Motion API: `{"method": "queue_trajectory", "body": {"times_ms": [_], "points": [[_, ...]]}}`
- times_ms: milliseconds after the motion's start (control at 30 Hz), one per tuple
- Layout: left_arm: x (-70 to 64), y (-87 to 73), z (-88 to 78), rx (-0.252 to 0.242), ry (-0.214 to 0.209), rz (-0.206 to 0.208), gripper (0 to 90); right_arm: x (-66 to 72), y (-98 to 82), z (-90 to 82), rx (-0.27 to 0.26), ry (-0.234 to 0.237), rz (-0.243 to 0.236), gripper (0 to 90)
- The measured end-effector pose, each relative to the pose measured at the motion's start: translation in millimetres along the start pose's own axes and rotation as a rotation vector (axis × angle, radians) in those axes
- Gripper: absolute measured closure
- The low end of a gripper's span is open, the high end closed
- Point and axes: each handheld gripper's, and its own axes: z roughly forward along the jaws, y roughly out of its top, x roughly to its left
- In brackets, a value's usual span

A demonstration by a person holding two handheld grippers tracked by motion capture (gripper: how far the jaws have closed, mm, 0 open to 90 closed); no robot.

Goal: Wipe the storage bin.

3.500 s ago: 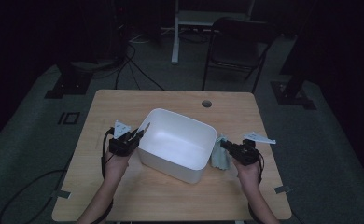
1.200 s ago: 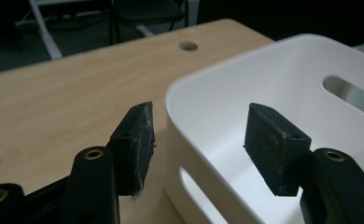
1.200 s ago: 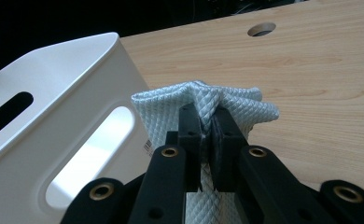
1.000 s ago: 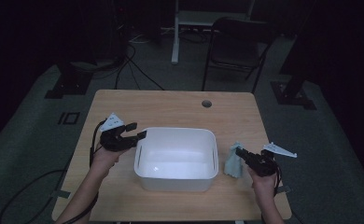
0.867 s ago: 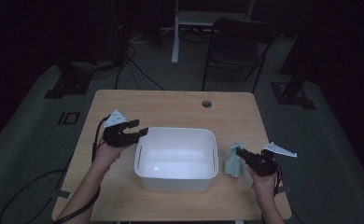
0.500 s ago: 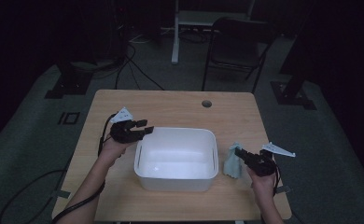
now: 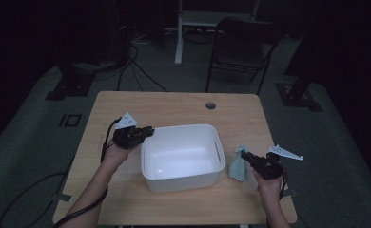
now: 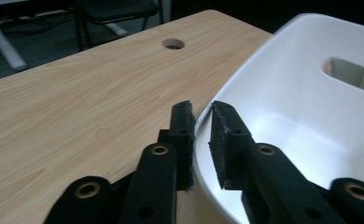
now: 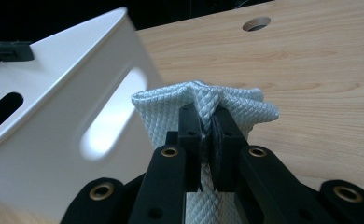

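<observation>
A white plastic bin (image 7: 183, 180) with handle slots stands in the middle of the wooden table (image 7: 174, 107). My left gripper (image 7: 148, 130) is at its rear left corner. In the left gripper view its jaws (image 8: 201, 109) have just been closing and straddle the bin's rim (image 8: 283, 93), one pad outside the wall and one inside, pressing on it. My right gripper (image 7: 243, 154) is to the right of the bin, shut on a light blue quilted cloth (image 7: 236, 167). The cloth (image 9: 171, 112) bunches around the pads of that gripper (image 9: 207, 114), close to the bin's side wall (image 9: 54, 93).
A round cable hole (image 7: 210, 105) lies at the table's far side. Beyond the table a dark chair (image 7: 245, 42) and a stand's legs are on the floor. Bare wood runs along the table's left, right and front edges.
My left gripper moved in from the bin's left side to its rear left corner, and its jaws narrowed onto the rim. The right gripper and cloth stayed put.
</observation>
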Motion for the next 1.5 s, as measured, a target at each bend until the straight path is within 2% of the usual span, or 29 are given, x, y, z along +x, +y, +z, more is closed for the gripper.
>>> {"method": "queue_trajectory", "body": {"times_ms": [33, 133, 233, 367, 467, 667, 833, 900, 1067, 1167, 1200, 1267, 1400, 1500], "points": [[-0.6, -1.5, -2.2, -0.001, 0.004, -0.003, 82.2, -0.4, 0.0, 0.0, 0.0, -0.001, 0.0, 84.5], [-5.6, -3.4, -6.9, 0.003, 0.054, -0.016, 82.5, -1.2, 0.0, -0.5, -0.001, -0.004, 0.004, 84.5], [-7.1, -4.6, -7.9, -0.002, 0.064, -0.019, 82.2, -1.2, 0.4, -1.0, -0.005, -0.003, 0.007, 84.5], [-4.7, -2.7, -5.9, -0.006, 0.053, -0.026, 79.0, -0.5, 0.2, -1.3, -0.006, 0.001, 0.006, 84.5], [-2.4, -0.1, -2.5, -0.003, 0.027, -0.041, 78.7, -0.1, -0.3, -1.1, -0.005, 0.004, 0.006, 84.4], [-4.5, 2.3, 4.3, 0.017, 0.027, -0.031, 76.2, -0.5, -1.0, -0.5, -0.002, 0.005, 0.008, 84.4], [-3.9, 2.3, 3.7, 0.02, 0.025, -0.044, 78.0, -0.7, -1.1, -0.6, 0.0, 0.005, 0.01, 84.4], [-6.8, 1.4, 2.4, 0.018, 0.052, -0.043, 79.2, -0.8, -1.1, -0.3, 0.002, 0.007, 0.009, 84.4], [-12.6, -4.0, -6.7, 0.015, 0.075, -0.064, 84.6, -1.3, -0.8, 2.1, 0.004, 0.009, 0.013, 84.4], [-17.7, -7.3, -12.4, 0.015, 0.131, -0.076, 85.1, -0.6, -1.0, 3.9, 0.008, 0.01, 0.01, 84.5], [-17.7, -7.3, -12.4, 0.015, 0.131, -0.076, 85.1, -0.6, -1.0, 3.9, 0.008, 0.01, 0.01, 84.5], [-17.9, -9.8, -15.2, 0.006, 0.135, -0.113, 85.0, -0.2, -1.1, 4.9, 0.012, 0.013, 0.009, 84.5], [-23.4, -10.6, -15.6, 0.006, 0.168, -0.099, 85.0, 0.8, 0.3, 4.9, 0.01, 0.014, 0.006, 84.5], [-23.3, -11.6, -15.5, -0.002, 0.166, -0.119, 85.1, 1.2, 2.5, 5.2, 0.006, 0.014, 0.004, 84.5]]}}
